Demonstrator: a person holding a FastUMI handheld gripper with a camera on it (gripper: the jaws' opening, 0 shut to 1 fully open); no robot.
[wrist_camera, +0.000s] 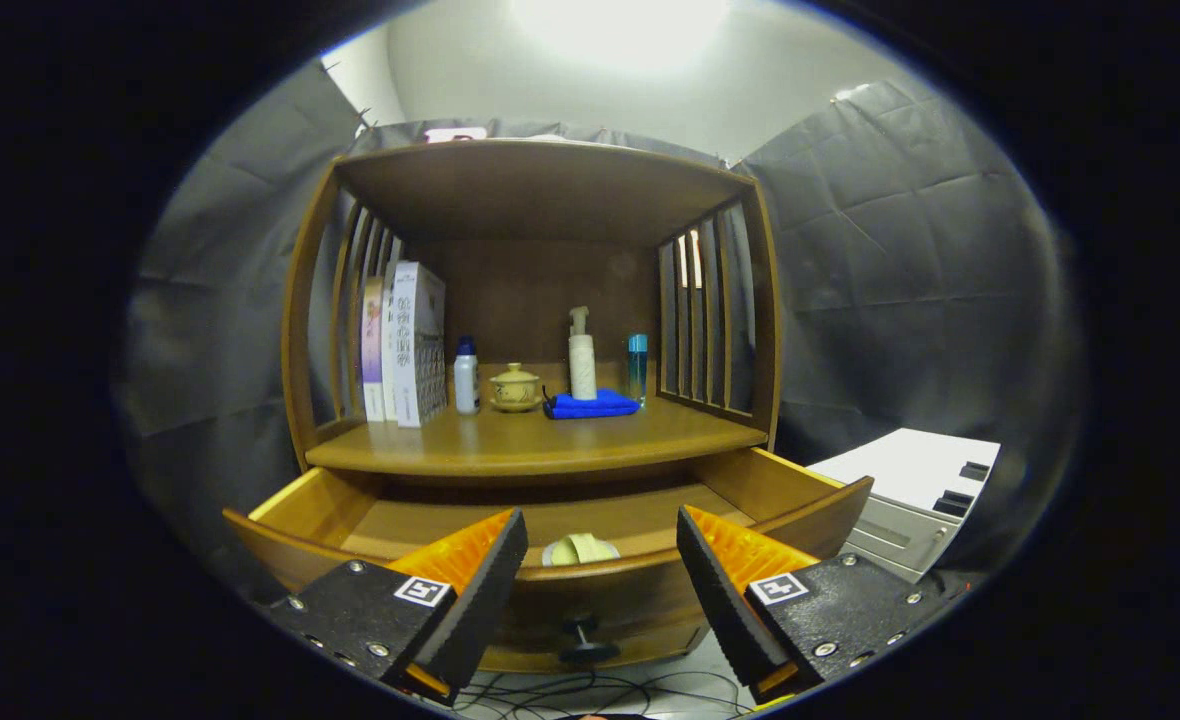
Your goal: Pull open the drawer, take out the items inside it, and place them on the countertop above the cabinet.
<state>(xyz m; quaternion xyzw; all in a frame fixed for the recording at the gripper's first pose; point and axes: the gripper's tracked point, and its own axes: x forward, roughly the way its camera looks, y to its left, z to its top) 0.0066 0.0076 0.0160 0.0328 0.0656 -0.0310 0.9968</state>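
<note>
The wooden cabinet's drawer (800, 520) stands pulled open below the countertop (540, 440). A pale rolled item (578, 549) lies inside it, just behind the drawer's front wall and seen between my fingers. The drawer's dark knob (583, 640) sticks out low on the front. My gripper (600, 570) is open, its fingers held wide apart in front of the drawer with nothing between them. On the countertop stand books (410, 345), a white bottle with a blue cap (466, 376), a small lidded cup (515, 388), a pump bottle (582, 355) on a blue cloth (592, 404), and a blue tube (637, 368).
A slatted frame and a top board (540, 185) enclose the countertop. A white and grey box (910, 500) sits to the right of the drawer. Cables (590, 690) lie on the floor under the drawer's front. The front of the countertop is bare wood.
</note>
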